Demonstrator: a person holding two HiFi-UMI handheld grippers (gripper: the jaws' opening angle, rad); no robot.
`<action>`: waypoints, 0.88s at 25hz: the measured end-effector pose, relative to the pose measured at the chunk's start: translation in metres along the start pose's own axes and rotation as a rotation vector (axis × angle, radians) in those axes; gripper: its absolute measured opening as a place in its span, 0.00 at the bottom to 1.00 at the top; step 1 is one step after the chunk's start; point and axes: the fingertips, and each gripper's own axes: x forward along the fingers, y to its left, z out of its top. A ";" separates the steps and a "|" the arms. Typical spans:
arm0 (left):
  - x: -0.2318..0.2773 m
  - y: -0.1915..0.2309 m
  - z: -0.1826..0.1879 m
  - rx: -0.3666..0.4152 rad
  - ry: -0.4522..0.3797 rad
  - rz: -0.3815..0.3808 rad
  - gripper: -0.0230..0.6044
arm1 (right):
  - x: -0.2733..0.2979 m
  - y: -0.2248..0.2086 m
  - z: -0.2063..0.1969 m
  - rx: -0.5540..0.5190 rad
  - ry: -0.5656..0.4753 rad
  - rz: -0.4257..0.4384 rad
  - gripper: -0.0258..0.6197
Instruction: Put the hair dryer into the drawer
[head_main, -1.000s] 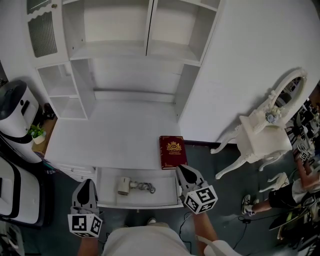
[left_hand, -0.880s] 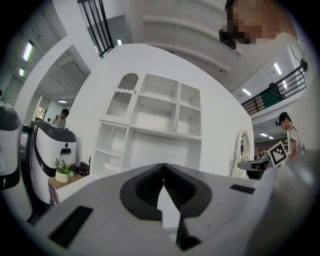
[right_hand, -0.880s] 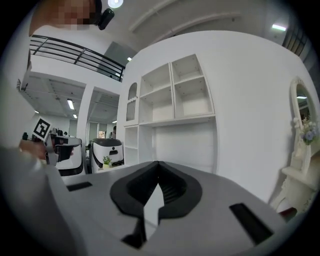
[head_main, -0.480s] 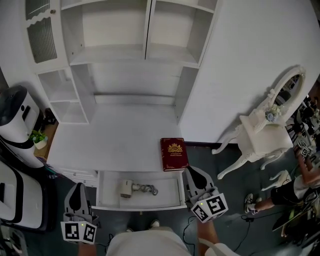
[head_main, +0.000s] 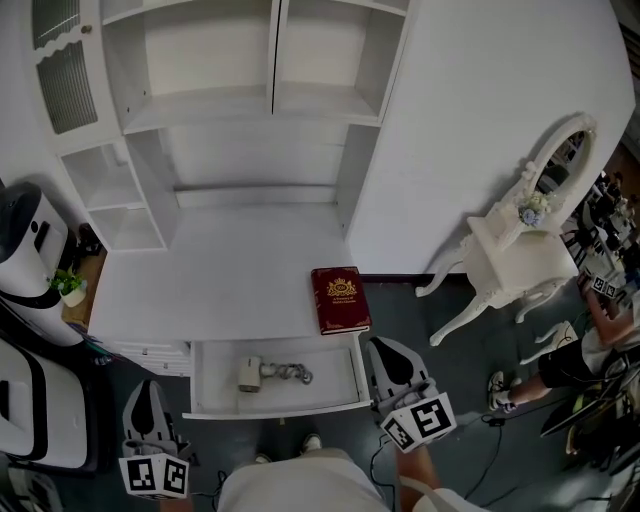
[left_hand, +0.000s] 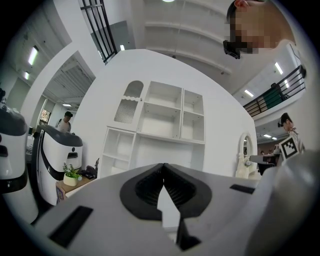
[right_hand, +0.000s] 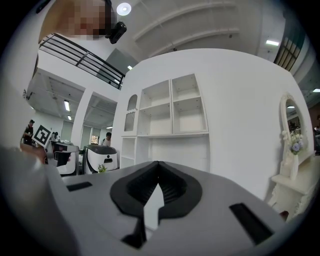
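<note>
Beneath the white tabletop (head_main: 220, 280), an open drawer (head_main: 332, 386), flanked by the left gripper (head_main: 147, 392) and right gripper (head_main: 380, 352), both with jaws together and empty, holds a small, pale hair dryer (head_main: 249, 373) lying flat, its dark cord (head_main: 291, 375) bunched alongside.

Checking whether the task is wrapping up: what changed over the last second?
The left gripper slid down-left in the head view, away from the drawer; the right gripper eased back slightly. Nothing grasped or released. Unchanged: both shut and empty, hair dryer in the open drawer, red book on the desk.
</note>
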 end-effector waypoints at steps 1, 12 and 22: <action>-0.001 0.000 -0.001 0.001 0.004 -0.002 0.06 | -0.001 0.000 -0.001 0.002 0.004 -0.001 0.06; -0.002 -0.007 -0.009 -0.016 0.026 -0.051 0.06 | -0.006 0.013 -0.001 0.006 0.022 0.005 0.06; -0.002 -0.012 -0.014 -0.015 0.038 -0.081 0.06 | -0.009 0.020 -0.007 0.013 0.029 -0.004 0.06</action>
